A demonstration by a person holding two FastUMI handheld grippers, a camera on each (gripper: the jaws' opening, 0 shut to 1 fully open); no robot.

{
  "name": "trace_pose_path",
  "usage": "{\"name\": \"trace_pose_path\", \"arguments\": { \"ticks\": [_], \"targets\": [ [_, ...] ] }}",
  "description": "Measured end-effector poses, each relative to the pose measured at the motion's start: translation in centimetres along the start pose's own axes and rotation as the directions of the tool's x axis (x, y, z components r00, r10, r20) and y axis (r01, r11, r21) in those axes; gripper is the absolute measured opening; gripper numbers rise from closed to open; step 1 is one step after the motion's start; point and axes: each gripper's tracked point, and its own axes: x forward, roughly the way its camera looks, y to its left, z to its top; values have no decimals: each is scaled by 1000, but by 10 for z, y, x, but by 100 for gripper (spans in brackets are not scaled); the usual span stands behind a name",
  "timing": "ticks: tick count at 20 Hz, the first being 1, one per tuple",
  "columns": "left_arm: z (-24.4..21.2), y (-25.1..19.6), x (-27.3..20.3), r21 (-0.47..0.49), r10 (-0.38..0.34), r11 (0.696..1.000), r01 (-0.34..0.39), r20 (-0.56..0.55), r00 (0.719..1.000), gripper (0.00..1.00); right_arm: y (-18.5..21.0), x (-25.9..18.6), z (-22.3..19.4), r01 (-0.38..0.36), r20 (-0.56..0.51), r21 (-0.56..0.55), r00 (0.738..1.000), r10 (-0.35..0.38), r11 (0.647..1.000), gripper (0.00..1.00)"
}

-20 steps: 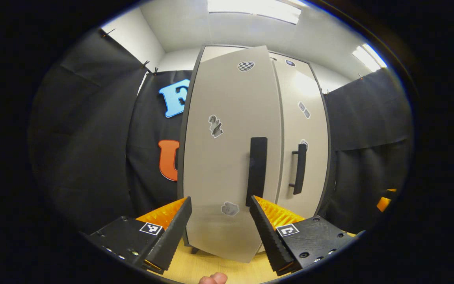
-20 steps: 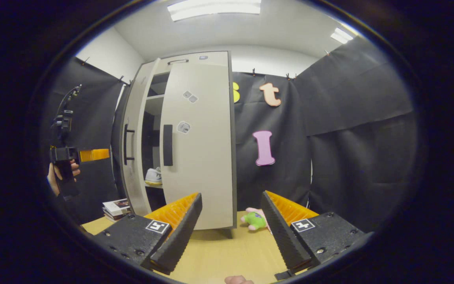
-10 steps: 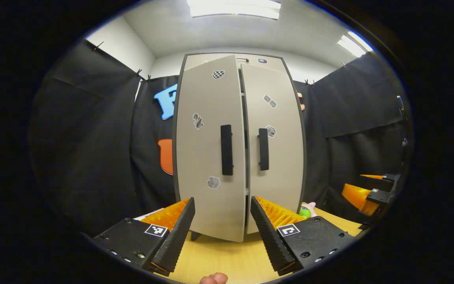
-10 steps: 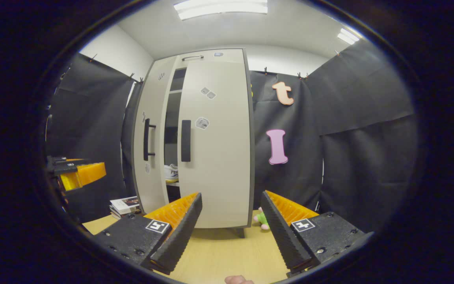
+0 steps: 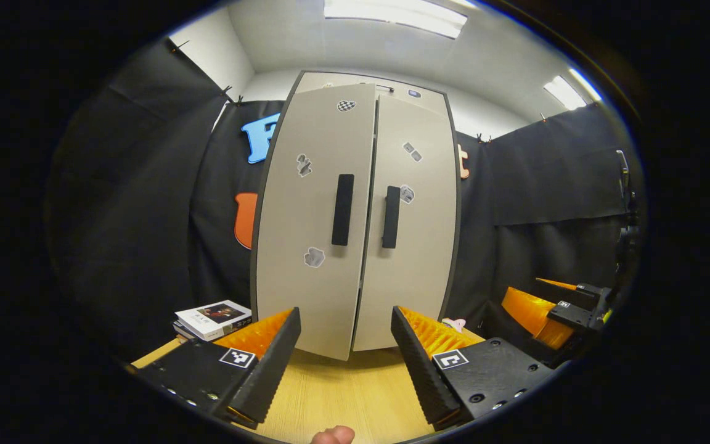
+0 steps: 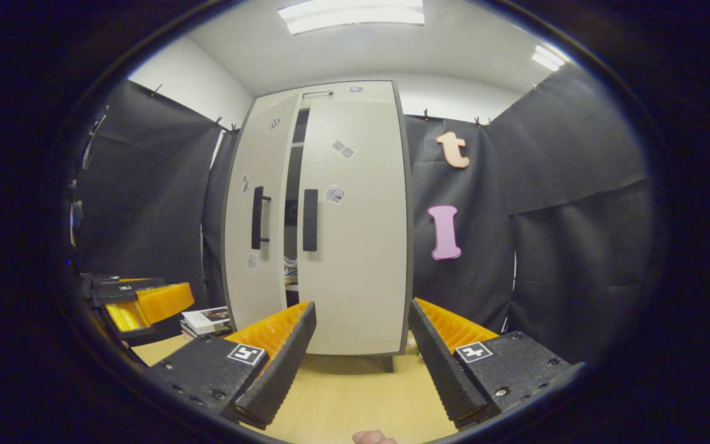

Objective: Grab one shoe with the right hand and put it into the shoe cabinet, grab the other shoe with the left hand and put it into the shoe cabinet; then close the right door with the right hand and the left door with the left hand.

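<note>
Jaws parted, shoe cabinet (image 5: 355, 246) nearly closed

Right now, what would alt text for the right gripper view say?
A tall beige shoe cabinet stands ahead, its left door slightly ajar over a dark gap. The open right tongs frame it from below; books lie on the wooden table.
</note>
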Motion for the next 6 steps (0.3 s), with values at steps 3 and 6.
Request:
{"name": "trace_pose_path", "arguments": {
  "ticks": [3, 6],
  "targets": [
    [0, 3, 0, 11, 9, 1000, -9, 7, 1000, 90, 0, -1, -1, 3, -3, 17, 1000, -3, 1000, 97],
    [2, 3, -1, 7, 12, 1000, -12, 3, 1000, 90, -1, -3, -1, 3, -9, 31, 1000, -3, 1000, 100]
  ]
}}
